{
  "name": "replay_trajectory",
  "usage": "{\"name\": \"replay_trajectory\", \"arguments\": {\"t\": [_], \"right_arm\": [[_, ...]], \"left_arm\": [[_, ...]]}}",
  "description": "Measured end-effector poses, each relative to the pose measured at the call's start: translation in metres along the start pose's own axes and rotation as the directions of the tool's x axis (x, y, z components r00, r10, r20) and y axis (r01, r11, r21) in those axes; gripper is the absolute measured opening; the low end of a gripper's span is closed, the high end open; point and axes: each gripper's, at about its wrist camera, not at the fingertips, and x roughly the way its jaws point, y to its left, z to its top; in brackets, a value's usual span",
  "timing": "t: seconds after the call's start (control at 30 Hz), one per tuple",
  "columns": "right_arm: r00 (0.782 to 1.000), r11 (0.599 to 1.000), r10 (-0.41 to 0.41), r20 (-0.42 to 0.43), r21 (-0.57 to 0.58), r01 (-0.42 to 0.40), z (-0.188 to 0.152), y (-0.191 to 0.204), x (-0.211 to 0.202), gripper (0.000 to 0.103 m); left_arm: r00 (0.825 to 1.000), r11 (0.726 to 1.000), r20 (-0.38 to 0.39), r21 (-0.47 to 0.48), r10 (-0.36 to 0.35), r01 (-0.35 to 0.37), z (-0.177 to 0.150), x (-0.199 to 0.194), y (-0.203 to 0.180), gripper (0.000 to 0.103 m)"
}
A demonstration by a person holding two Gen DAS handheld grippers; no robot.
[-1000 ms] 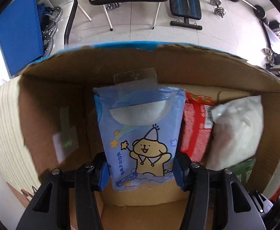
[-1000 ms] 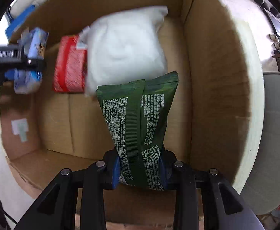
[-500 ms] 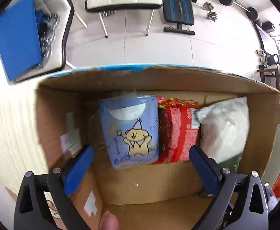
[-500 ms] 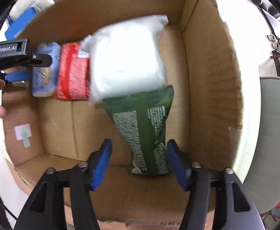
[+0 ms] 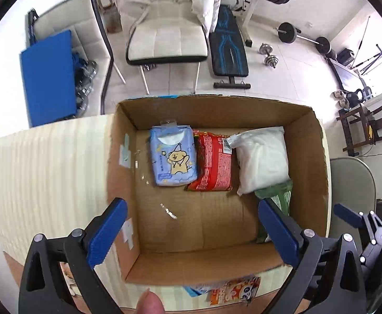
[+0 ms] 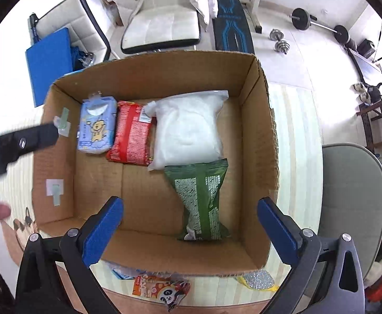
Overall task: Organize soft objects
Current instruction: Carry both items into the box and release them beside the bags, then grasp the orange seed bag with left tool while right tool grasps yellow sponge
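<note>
An open cardboard box (image 5: 319, 157) (image 6: 259, 130) holds a blue cartoon-dog pack (image 5: 173, 157) (image 6: 96, 128), a red pack (image 5: 214, 164) (image 6: 132, 136), a white bag (image 5: 261, 157) (image 6: 188, 128) and a green pack (image 5: 277, 196) (image 6: 201, 198), all lying flat on its floor. My left gripper (image 5: 193, 230) hangs open above the box's near-left part, holding nothing. My right gripper (image 6: 189, 230) is above the green pack, its jaws opening wide and clear of the pack. The left gripper's black body (image 6: 15, 144) crosses the right wrist view's left edge.
The box stands on a pale striped table mat (image 5: 46, 170). A panda-print packet (image 6: 162, 287) and a glittery yellow item (image 6: 256, 278) lie in front of the box. Beyond the table are a white chair (image 5: 164, 39), a weight bench (image 5: 228, 52) and a grey chair (image 6: 353, 196).
Both grippers let go of their packs, opened wide and rose out of the box. The blue pack and the green pack now lie on the box floor.
</note>
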Motion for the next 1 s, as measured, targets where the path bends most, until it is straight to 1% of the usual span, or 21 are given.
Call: {"name": "replay_trajectory", "arguments": {"t": [0.1,0.13,0.3,0.33,0.43,0.47,0.5,0.53,0.57,0.6,0.63,0.67,0.7,0.73,0.77,0.8,0.87,0.9,0.97,1.0], "right_arm": [[0.999,1.000,0.003,0.039,-0.013,-0.002,-0.011,0.009,-0.009,0.103],[0.999,1.000,0.004,0.050,-0.016,-0.004,-0.014,0.011,-0.010,0.103],[0.995,0.999,0.044,0.090,-0.024,-0.042,-0.030,0.016,-0.028,0.103],[0.994,0.998,0.057,0.098,-0.022,-0.055,-0.034,0.016,-0.033,0.103],[0.989,0.997,0.082,0.121,-0.012,-0.081,-0.046,0.008,-0.048,0.103],[0.990,0.996,0.088,0.113,0.000,-0.088,-0.052,0.003,-0.052,0.103],[0.989,0.995,0.097,0.107,0.010,-0.099,-0.060,-0.005,-0.054,0.103],[0.990,0.994,0.101,0.097,0.017,-0.103,-0.066,-0.011,-0.054,0.103],[0.991,0.994,0.104,0.085,0.027,-0.107,-0.073,-0.019,-0.053,0.103],[0.992,0.993,0.102,0.071,0.043,-0.106,-0.082,-0.027,-0.050,0.103],[0.994,0.993,0.094,0.051,0.067,-0.098,-0.094,-0.039,-0.046,0.103],[0.995,0.991,0.090,0.031,0.094,-0.093,-0.107,-0.051,-0.039,0.103],[0.996,0.989,0.091,0.013,0.118,-0.091,-0.117,-0.061,-0.032,0.103],[0.996,0.986,0.091,-0.005,0.141,-0.089,-0.125,-0.070,-0.025,0.103],[0.996,0.983,0.094,-0.006,0.156,-0.092,-0.134,-0.079,-0.017,0.103],[0.995,0.979,0.096,-0.028,0.181,-0.089,-0.143,-0.088,-0.008,0.103],[0.994,0.972,0.100,-0.048,0.219,-0.087,-0.158,-0.105,0.008,0.103],[0.994,0.970,0.094,-0.056,0.228,-0.079,-0.164,-0.111,0.014,0.103],[0.995,0.971,0.070,-0.072,0.235,-0.051,-0.173,-0.122,0.025,0.103],[0.995,0.971,0.062,-0.072,0.233,-0.044,-0.174,-0.125,0.027,0.103]], "left_arm": [[0.997,0.999,0.060,0.011,0.038,-0.039,-0.013,-0.019,-0.004,0.103],[0.996,0.999,0.077,0.008,0.042,-0.042,-0.018,-0.026,-0.005,0.103],[0.988,0.997,0.136,0.001,0.073,-0.074,-0.036,-0.049,-0.010,0.103],[0.985,0.996,0.148,-0.007,0.089,-0.089,-0.042,-0.053,-0.011,0.103],[0.975,0.990,0.172,-0.050,0.138,-0.131,-0.068,-0.060,-0.008,0.103],[0.970,0.986,0.179,-0.063,0.164,-0.155,-0.081,-0.061,-0.007,0.103],[0.969,0.983,0.170,-0.071,0.180,-0.170,-0.095,-0.057,-0.007,0.103],[0.972,0.983,0.151,-0.079,0.178,-0.168,-0.107,-0.051,-0.007,0.103],[0.980,0.983,0.112,-0.102,0.164,-0.153,-0.120,-0.040,-0.004,0.103],[0.994,0.985,0.050,-0.145,0.100,-0.092,-0.135,-0.024,0.000,0.103],[1.000,0.982,-0.007,-0.188,0.027,-0.028,-0.147,-0.008,0.003,0.103],[0.995,0.968,-0.081,-0.247,-0.060,0.038,-0.160,0.015,0.005,0.102],[0.984,0.951,-0.134,-0.300,-0.120,0.075,-0.172,0.034,0.006,0.101],[0.969,0.933,-0.178,-0.347,-0.169,0.098,-0.182,0.054,0.005,0.092],[0.957,0.919,-0.210,-0.378,-0.200,0.110,-0.189,0.069,0.003,0.089],[0.942,0.908,-0.252,-0.404,-0.224,0.108,-0.194,0.087,0.000,0.088],[0.917,0.893,-0.306,-0.439,-0.254,0.101,-0.198,0.115,-0.009,0.087],[0.909,0.886,-0.324,-0.455,-0.263,0.094,-0.199,0.125,-0.012,0.087],[0.887,0.854,-0.347,-0.511,-0.304,0.093,-0.200,0.145,-0.019,0.087],[0.881,0.847,-0.360,-0.525,-0.307,0.080,-0.199,0.154,-0.022,0.087]]}}
